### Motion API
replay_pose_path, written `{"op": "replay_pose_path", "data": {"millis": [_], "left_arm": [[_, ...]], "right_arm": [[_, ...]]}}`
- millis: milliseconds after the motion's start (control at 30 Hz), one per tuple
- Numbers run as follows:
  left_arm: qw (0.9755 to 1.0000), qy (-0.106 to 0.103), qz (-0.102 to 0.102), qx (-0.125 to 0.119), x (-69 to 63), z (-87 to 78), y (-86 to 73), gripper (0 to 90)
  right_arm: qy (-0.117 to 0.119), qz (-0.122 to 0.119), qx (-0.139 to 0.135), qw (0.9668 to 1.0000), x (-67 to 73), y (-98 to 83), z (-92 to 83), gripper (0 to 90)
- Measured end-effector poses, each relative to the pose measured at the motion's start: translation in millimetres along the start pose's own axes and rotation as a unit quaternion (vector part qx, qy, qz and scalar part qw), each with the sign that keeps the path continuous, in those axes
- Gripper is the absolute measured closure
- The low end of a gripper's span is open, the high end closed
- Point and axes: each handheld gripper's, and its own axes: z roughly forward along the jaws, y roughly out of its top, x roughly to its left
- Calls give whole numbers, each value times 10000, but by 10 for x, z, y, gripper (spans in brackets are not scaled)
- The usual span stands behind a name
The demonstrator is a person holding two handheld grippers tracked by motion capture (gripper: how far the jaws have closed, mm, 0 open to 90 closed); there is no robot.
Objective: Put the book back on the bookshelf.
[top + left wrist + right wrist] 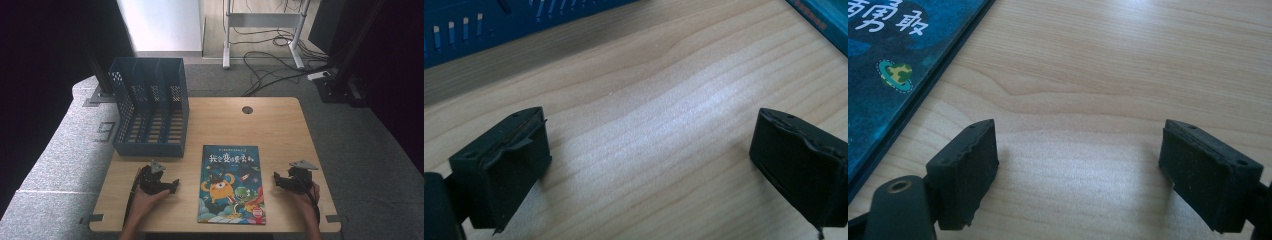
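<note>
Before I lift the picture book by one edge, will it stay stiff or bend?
The picture book looks thin and wide, so it would probably sag. It lies flat on the table, so getting jaws under its edge seems hard; its glossy-looking cover may slip.

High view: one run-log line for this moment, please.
left gripper: open, on table | right gripper: open, on table | book: flat between them, untouched | file rack: empty

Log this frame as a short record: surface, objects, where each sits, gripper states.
surface: wooden table
book: flat, closed, cover up, near the front edge, between the grippers
file rack: blue, upright, back left, no contents visible
left gripper: open, nothing between the jaws, left of the book
right gripper: open, nothing between the jaws, right of the book
contact: neither gripper touches the book
</note>
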Motion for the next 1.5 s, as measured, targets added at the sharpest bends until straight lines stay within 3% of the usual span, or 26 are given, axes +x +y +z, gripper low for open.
{"op": "replay_pose_path", "data": {"millis": [200,667,933,1067,1100,1267,1433,1500], "left_arm": [[9999,42,-46,-91,15,-26,-26,84],[9998,111,-98,-130,-48,1,7,119],[9996,139,-167,-157,-78,-31,-26,138],[9995,72,-268,-124,-68,-21,11,146],[9992,-69,-351,-161,-85,-33,27,146],[9996,-47,-157,-228,-183,-73,52,147],[9994,-14,-132,-324,-229,-138,69,146],[9990,28,-174,-401,-236,-156,83,146]], "right_arm": [[-28,-8,-23,10000,16,-6,-7,173],[-15,5,-26,10000,19,0,-2,180],[-137,126,24,9998,56,-36,-71,229],[-161,162,32,9997,26,-27,-66,231],[-162,195,45,9997,16,-19,-67,230],[-55,249,-56,9997,42,18,-94,230],[-181,-115,-204,9996,216,123,-128,227],[-66,-259,-307,9992,344,183,-155,228]]}}
